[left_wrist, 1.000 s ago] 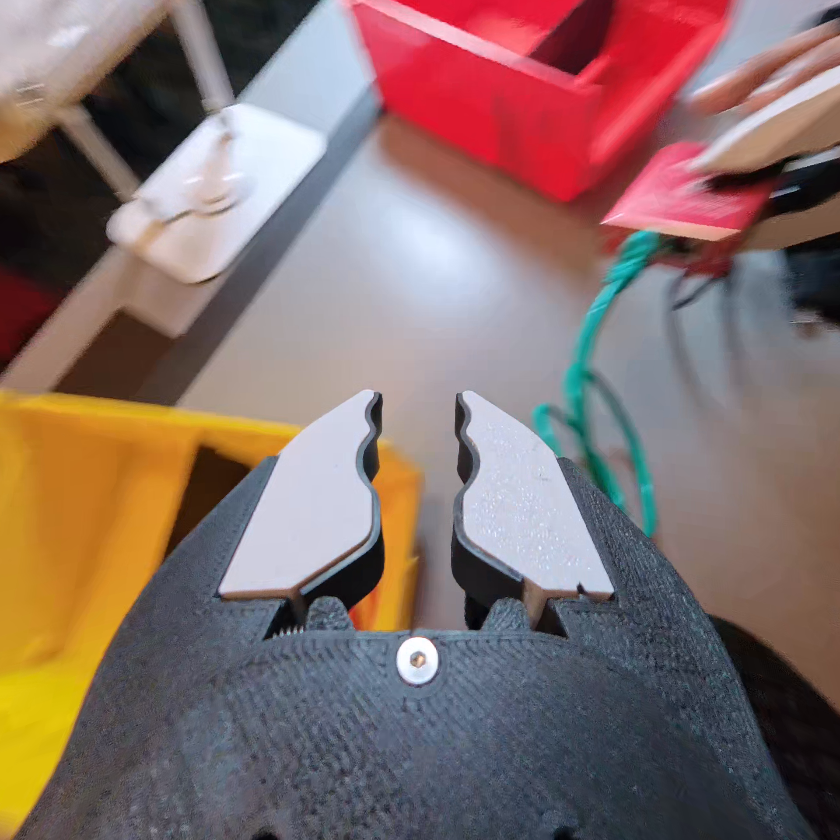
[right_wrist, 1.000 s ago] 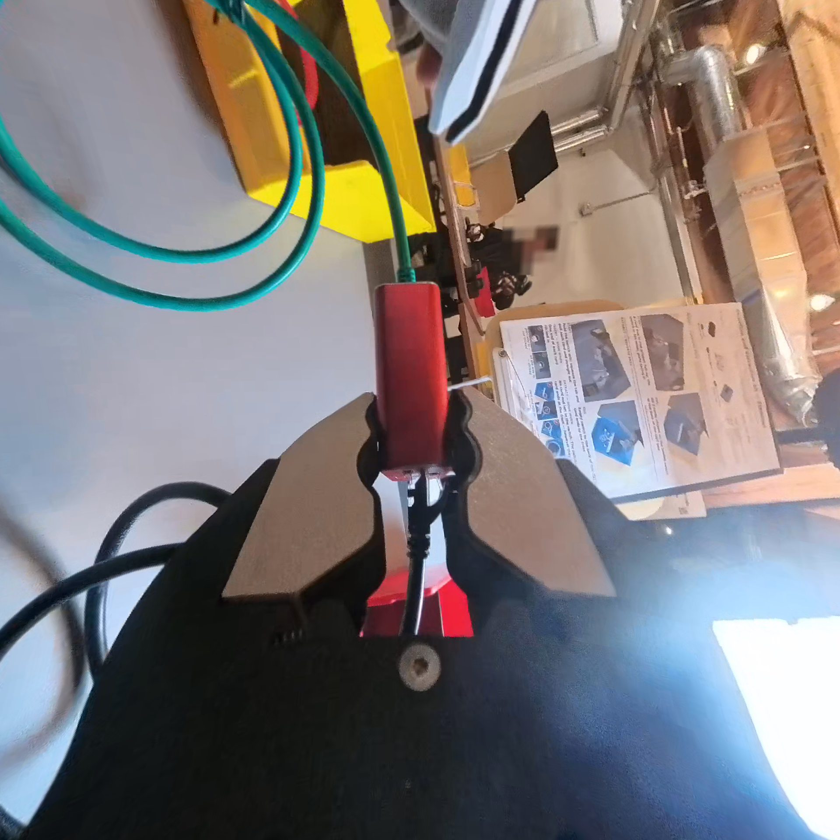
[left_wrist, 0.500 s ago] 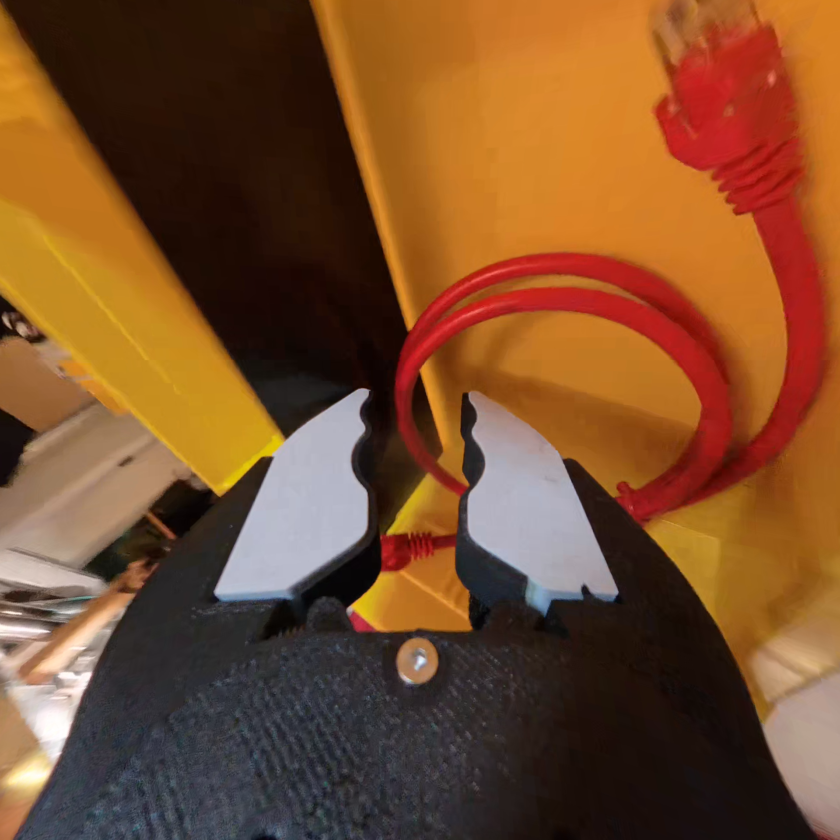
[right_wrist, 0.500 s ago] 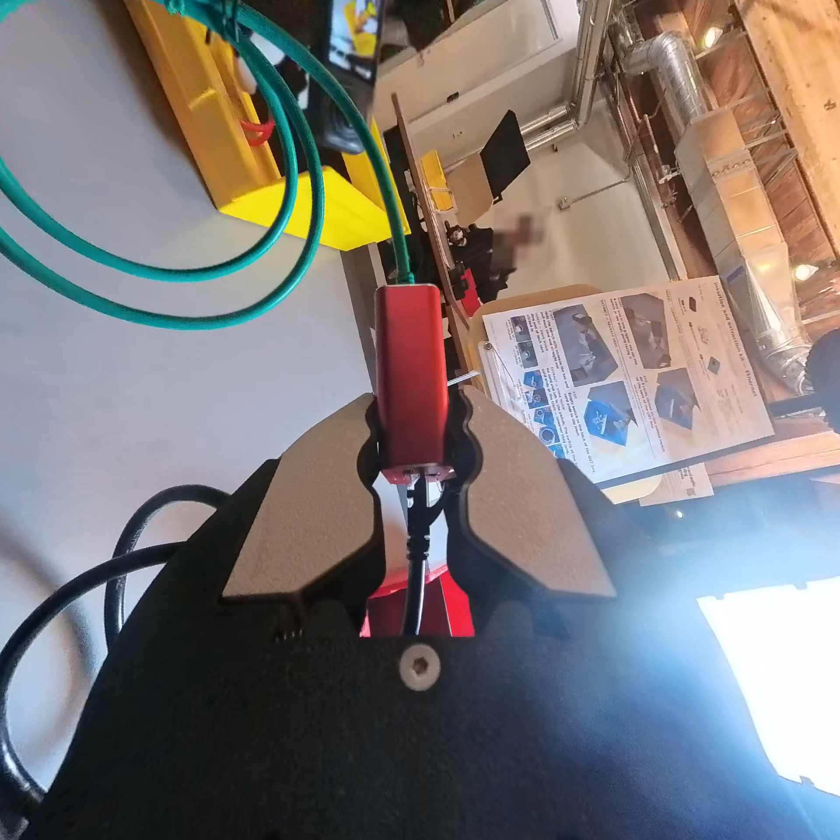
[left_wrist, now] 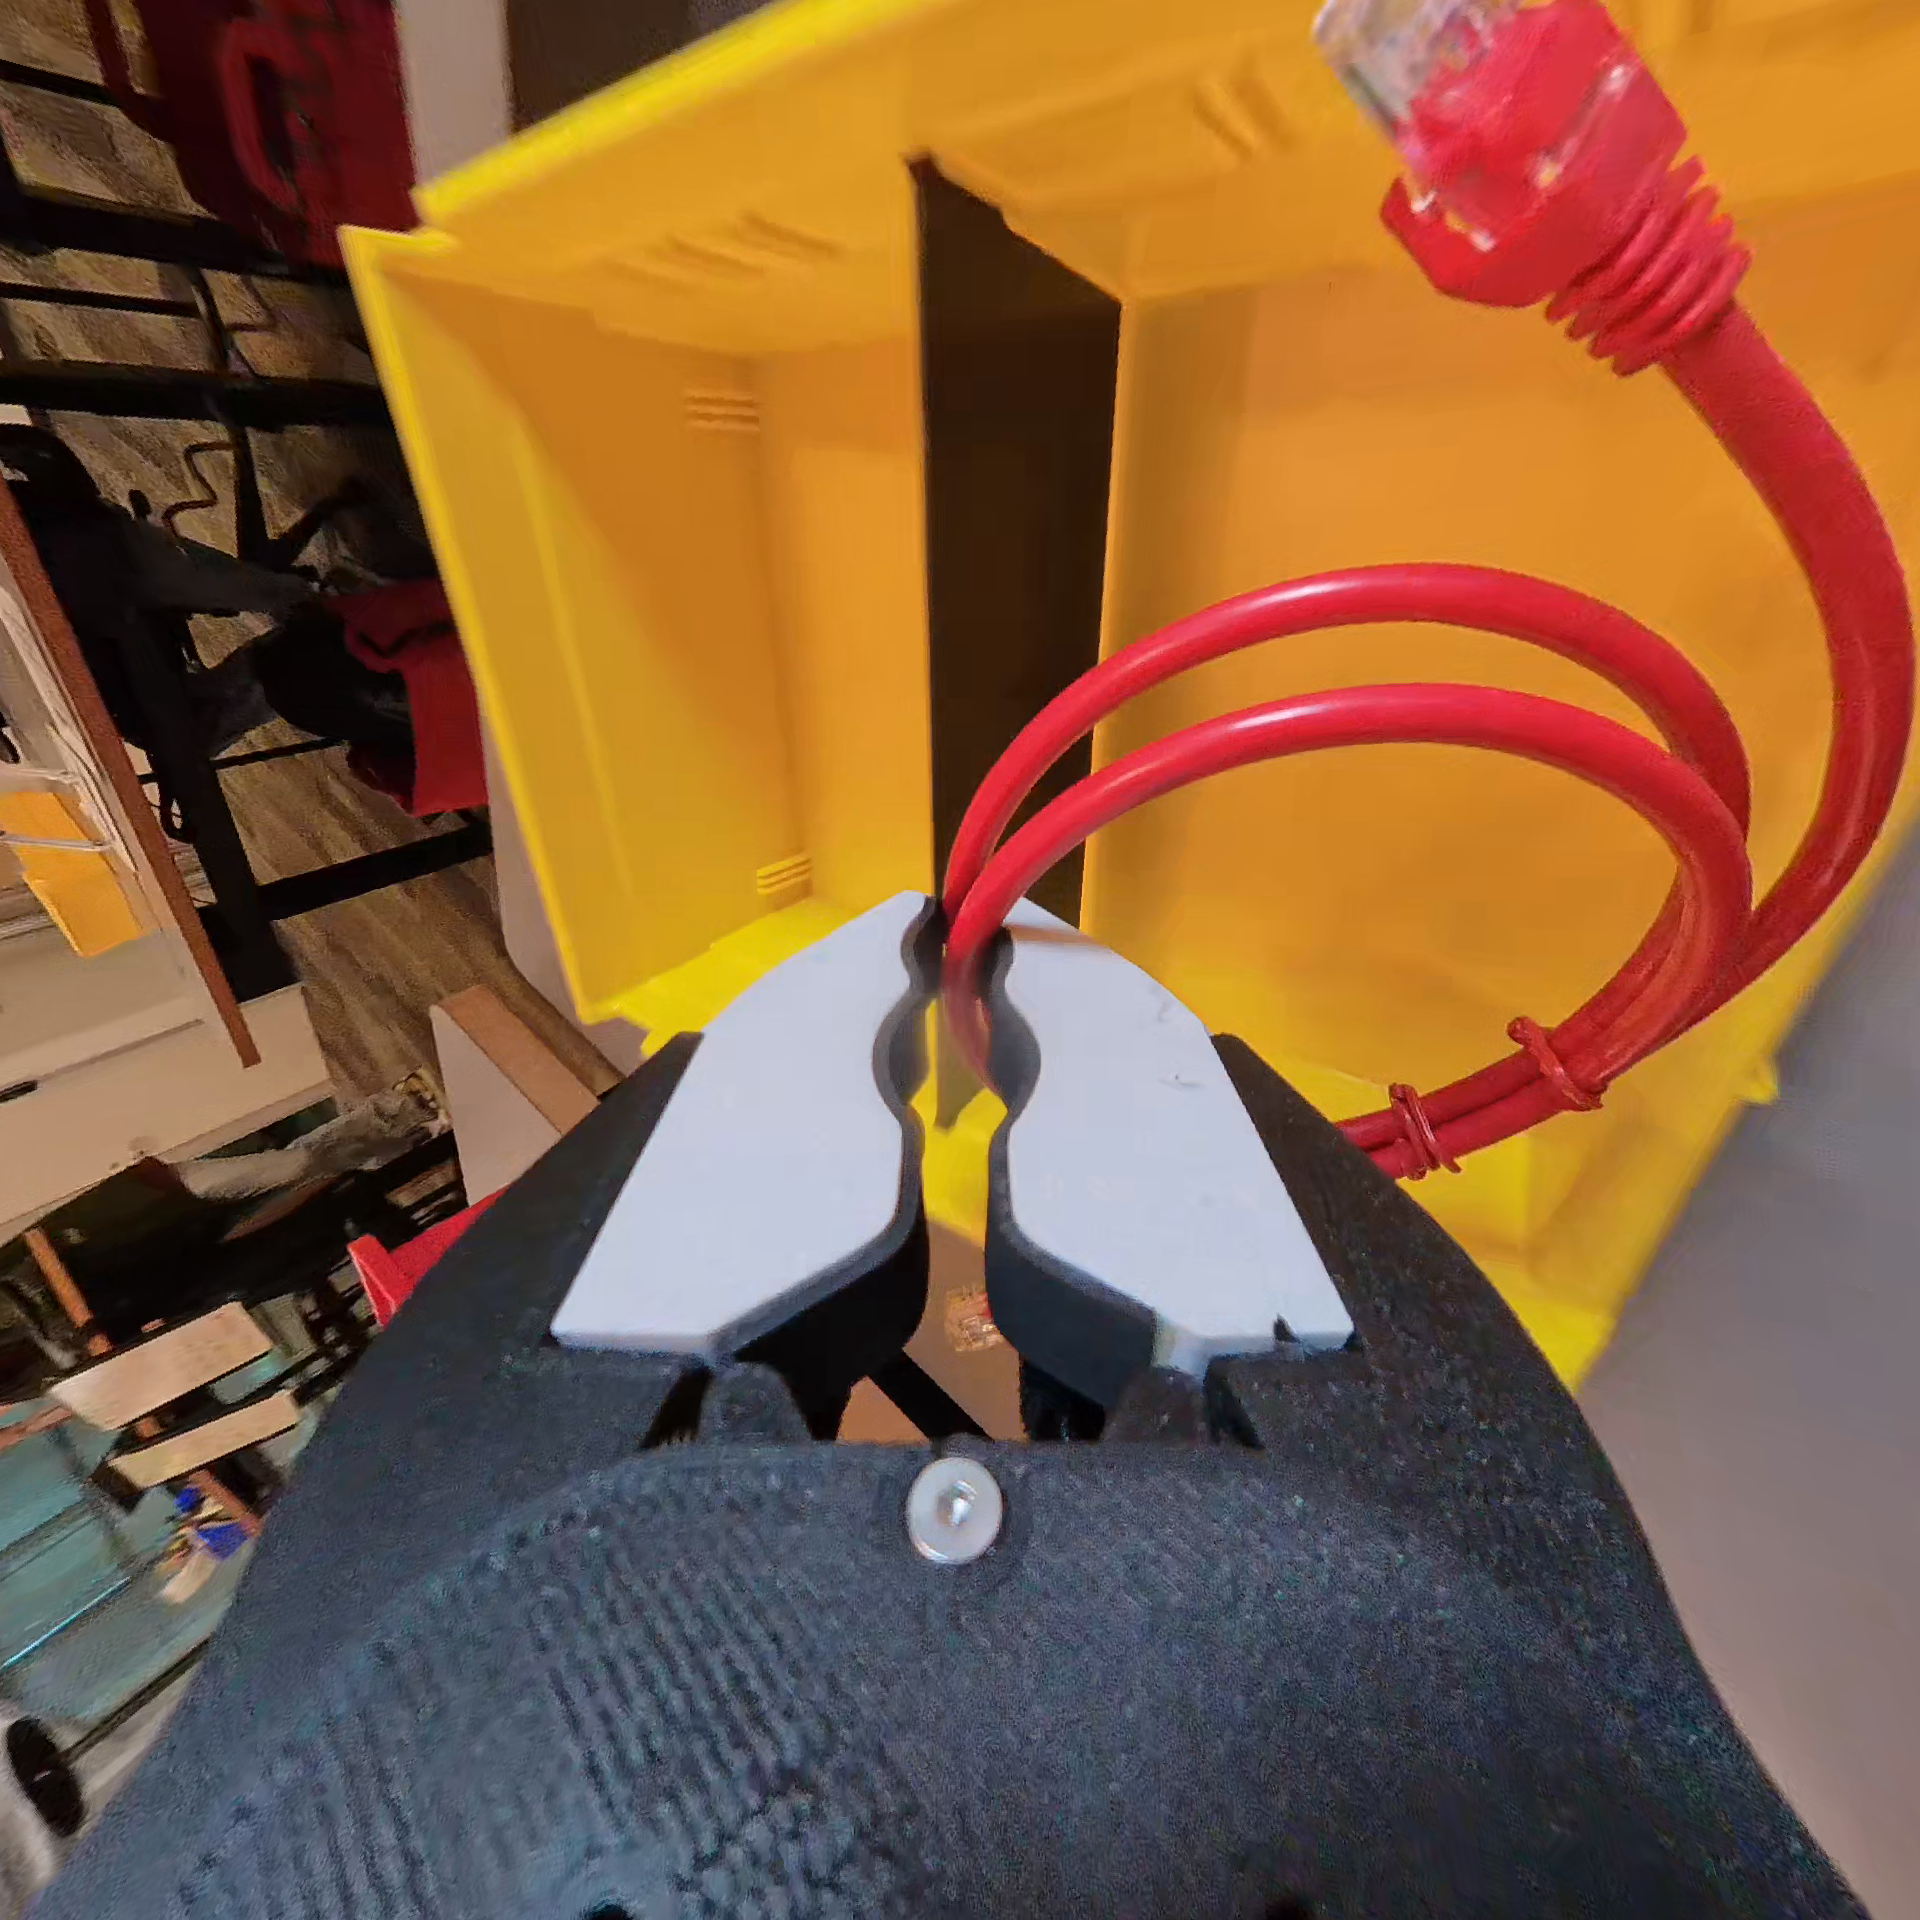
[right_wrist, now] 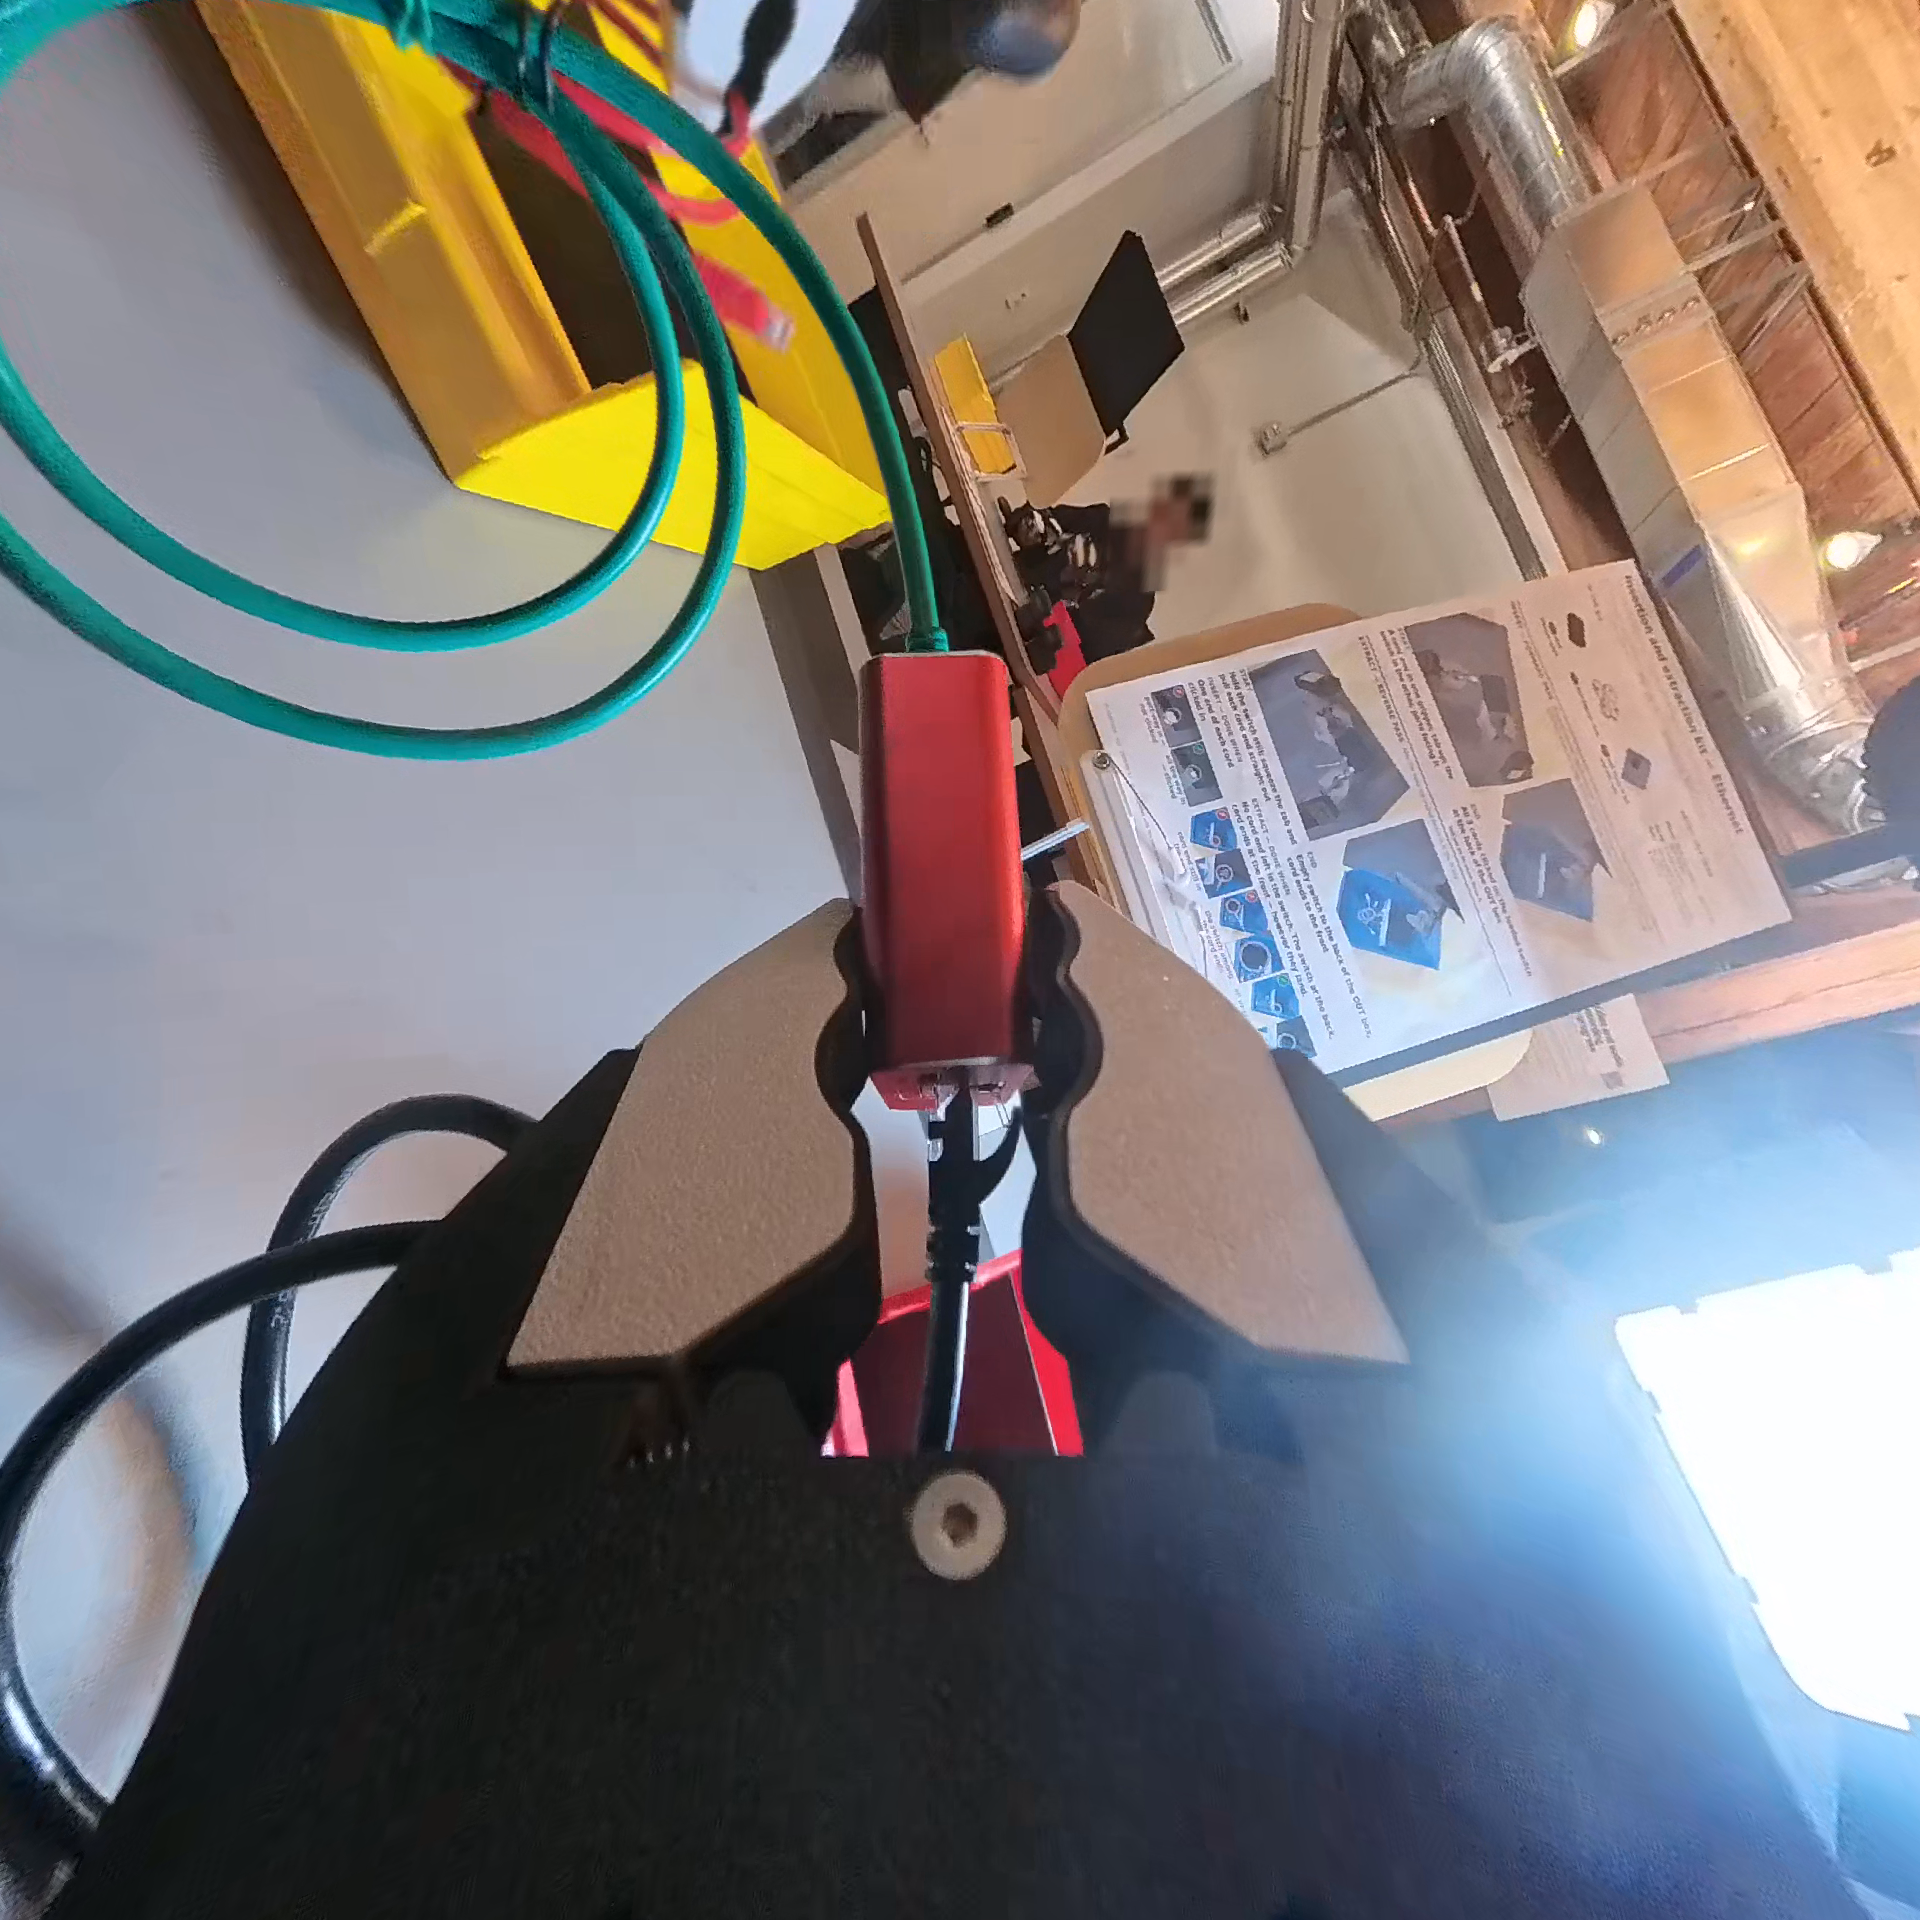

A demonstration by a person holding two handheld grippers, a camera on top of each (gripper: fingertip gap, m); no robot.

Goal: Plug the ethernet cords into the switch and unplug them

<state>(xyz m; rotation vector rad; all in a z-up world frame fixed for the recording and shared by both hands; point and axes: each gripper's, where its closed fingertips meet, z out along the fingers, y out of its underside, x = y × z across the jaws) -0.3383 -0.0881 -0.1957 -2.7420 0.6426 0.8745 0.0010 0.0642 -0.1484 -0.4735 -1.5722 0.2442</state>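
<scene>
Red cord (left_wrist: 1351,665) now pinched by left tool (left_wrist: 961,935), lifted from yellow bin (left_wrist: 644,582); right tool (right_wrist: 940,935) keeps clamping switch (right_wrist: 935,831); insertion next.

Left wrist view: bright, even light; saturated glossy yellow plastic bin (left_wrist: 644,582) sharp at centre, its rim bowed by wide-angle distortion; clear-tipped red cable plug (left_wrist: 1496,135) above the bin motion-blurred.
Right wrist view: white glare patch (right_wrist: 1787,1496) lower right, bluish haze over the adjacent black gripper body (right_wrist: 1039,1662); coiled green cable (right_wrist: 416,623) slightly soft.
</scene>
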